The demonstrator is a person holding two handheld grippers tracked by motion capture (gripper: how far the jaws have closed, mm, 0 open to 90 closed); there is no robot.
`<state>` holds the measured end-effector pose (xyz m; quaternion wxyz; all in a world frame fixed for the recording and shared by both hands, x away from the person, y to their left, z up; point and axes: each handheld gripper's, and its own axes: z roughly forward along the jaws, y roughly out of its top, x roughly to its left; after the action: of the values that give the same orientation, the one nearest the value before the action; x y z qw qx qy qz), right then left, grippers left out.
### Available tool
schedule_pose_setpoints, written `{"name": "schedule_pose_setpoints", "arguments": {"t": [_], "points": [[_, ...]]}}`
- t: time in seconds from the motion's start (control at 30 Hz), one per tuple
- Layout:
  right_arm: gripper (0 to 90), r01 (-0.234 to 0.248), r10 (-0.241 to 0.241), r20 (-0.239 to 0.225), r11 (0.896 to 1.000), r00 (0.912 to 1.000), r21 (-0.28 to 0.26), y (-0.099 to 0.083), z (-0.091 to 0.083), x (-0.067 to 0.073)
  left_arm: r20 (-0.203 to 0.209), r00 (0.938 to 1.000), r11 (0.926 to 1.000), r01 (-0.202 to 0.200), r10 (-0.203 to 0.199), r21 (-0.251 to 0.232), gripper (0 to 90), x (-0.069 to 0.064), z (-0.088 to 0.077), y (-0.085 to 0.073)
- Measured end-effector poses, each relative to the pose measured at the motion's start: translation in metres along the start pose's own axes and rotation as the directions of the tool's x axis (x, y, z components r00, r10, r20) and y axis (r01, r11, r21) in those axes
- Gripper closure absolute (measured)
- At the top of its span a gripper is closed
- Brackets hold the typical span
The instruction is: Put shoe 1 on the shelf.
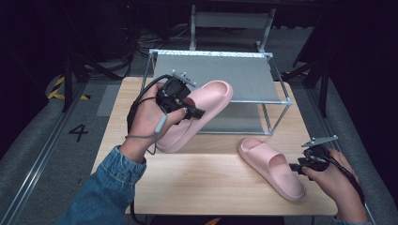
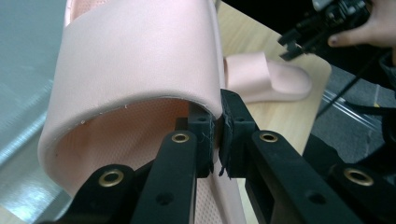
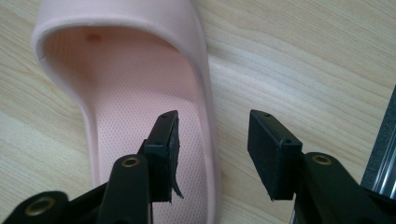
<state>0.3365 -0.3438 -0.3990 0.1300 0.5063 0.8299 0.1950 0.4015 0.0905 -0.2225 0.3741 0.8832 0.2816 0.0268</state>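
My left gripper (image 1: pixel 195 112) holds one pink slipper (image 1: pixel 206 101) in the air over the table's left half, toe towards the rack. In the left gripper view the jaws (image 2: pixel 218 135) are shut on the edge of that slipper's strap (image 2: pixel 135 60). The second pink slipper (image 1: pixel 270 166) lies flat on the table at the right, also seen farther off (image 2: pixel 271 79). My right gripper (image 1: pixel 293 166) is at its heel end, open. In the right gripper view (image 3: pixel 212 149) one jaw hangs over the footbed (image 3: pixel 135 79), the other over bare wood, straddling the side wall without pressing it.
A metal-framed rack (image 1: pixel 220 75) with two grey shelves stands at the back of the wooden table (image 1: pixel 211 183). One of its legs (image 3: pixel 385 154) is close to my right gripper. Dark floor, cables and stands surround the table.
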Motion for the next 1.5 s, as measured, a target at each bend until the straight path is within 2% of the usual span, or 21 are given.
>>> {"name": "schedule_pose_setpoints", "arguments": {"t": [0.2,0.27,0.4,0.43,0.6,0.63,0.7,0.73,0.77,0.8,0.83,0.87,0.9,1.1,1.13,1.17,1.2,1.27,1.33,1.37,1.5], "points": [[54.3,-0.001,0.001,0.001,1.000,1.0000,0.004,-0.004,-0.001,0.001,-0.032,0.9989,0.9988,0.033,-0.034,-0.036,84.2,0.011,0.002,0.012],[54.3,-0.002,0.002,0.003,1.000,1.0000,0.009,-0.006,0.000,0.001,-0.059,0.9969,0.9980,0.051,-0.053,-0.037,84.1,0.018,0.004,0.018],[54.3,-0.001,0.001,0.004,1.000,1.0000,0.008,-0.008,-0.001,0.002,-0.124,0.9886,0.9961,0.083,-0.086,-0.029,84.2,0.027,0.008,0.027],[54.3,-0.003,0.003,0.001,1.000,1.0000,0.012,-0.008,-0.002,0.002,-0.124,0.9886,0.9961,0.083,-0.086,-0.029,84.2,0.027,0.008,0.027],[54.3,-0.006,0.006,0.005,1.000,1.0000,0.010,-0.011,-0.002,0.002,-0.169,0.9763,0.9907,0.130,-0.135,-0.040,83.9,0.043,0.017,0.036],[54.3,-0.005,0.005,0.000,1.000,1.0000,0.014,-0.011,-0.002,0.002,-0.169,0.9763,0.9907,0.130,-0.135,-0.040,83.9,0.043,0.017,0.036],[54.3,-0.005,0.005,0.001,1.000,1.0000,0.011,-0.012,-0.002,0.002,-0.199,0.9688,0.9890,0.143,-0.148,-0.040,83.9,0.047,0.021,0.041],[54.3,-0.004,0.004,0.003,1.000,1.0000,0.011,-0.012,-0.002,0.002,-0.233,0.9613,0.9891,0.144,-0.147,-0.030,83.8,0.049,0.025,0.045],[54.3,-0.004,0.004,0.001,1.000,1.0000,0.013,-0.013,-0.002,0.002,-0.233,0.9613,0.9891,0.144,-0.147,-0.030,83.6,0.049,0.025,0.045],[54.4,-0.009,0.009,-0.003,1.000,1.0000,0.013,-0.013,-0.002,0.002,-0.248,0.9573,0.9888,0.148,-0.148,-0.022,83.6,0.051,0.026,0.047],[54.4,-0.014,0.015,-0.007,1.000,0.9999,0.018,-0.014,-0.002,0.002,-0.272,0.9501,0.9877,0.156,-0.153,-0.013,83.6,0.054,0.030,0.051],[54.4,-0.014,0.015,-0.007,1.000,0.9999,0.018,-0.014,-0.002,0.002,-0.272,0.9501,0.9877,0.156,-0.153,-0.013,83.6,0.054,0.030,0.051],[54.4,-0.017,0.017,-0.007,1.000,0.9998,0.017,-0.015,-0.002,0.001,-0.285,0.9436,0.9851,0.171,-0.168,-0.012,83.6,0.057,0.034,0.054],[54.4,-0.018,0.019,-0.010,1.000,0.9998,0.017,-0.017,-0.004,0.000,-0.317,0.9317,0.9804,0.196,-0.178,0.024,83.2,0.063,0.046,0.063],[54.4,-0.018,0.019,-0.010,1.000,0.9998,0.017,-0.017,-0.004,0.000,-0.317,0.9317,0.9804,0.196,-0.178,0.024,82.4,0.063,0.046,0.063],[54.4,-0.019,0.019,-0.009,1.000,0.9998,0.017,-0.017,-0.003,0.000,-0.326,0.9283,0.9803,0.197,-0.179,0.022,82.4,0.063,0.049,0.063],[54.4,-0.018,0.018,-0.008,1.000,0.9998,0.017,-0.018,-0.003,0.000,-0.328,0.9282,0.9805,0.194,-0.175,0.027,81.0,0.063,0.049,0.064],[54.4,-0.014,0.014,-0.008,1.000,0.9999,0.021,-0.018,-0.002,0.000,-0.308,0.9339,0.9786,0.202,-0.182,0.036,77.6,0.062,0.052,0.064],[54.3,-0.012,0.013,-0.011,1.000,0.9999,0.025,-0.018,-0.002,0.001,-0.321,0.9311,0.9797,0.196,-0.173,0.041,74.8,0.060,0.051,0.065],[54.2,-0.011,0.011,-0.011,1.000,0.9999,0.025,-0.017,-0.002,0.001,-0.319,0.9322,0.9800,0.194,-0.171,0.043,73.1,0.060,0.051,0.064],[53.9,-0.008,0.008,-0.011,1.000,0.9999,0.023,-0.017,-0.001,0.001,-0.282,0.9440,0.9818,0.187,-0.171,0.031,61.5,0.056,0.042,0.058]]}}
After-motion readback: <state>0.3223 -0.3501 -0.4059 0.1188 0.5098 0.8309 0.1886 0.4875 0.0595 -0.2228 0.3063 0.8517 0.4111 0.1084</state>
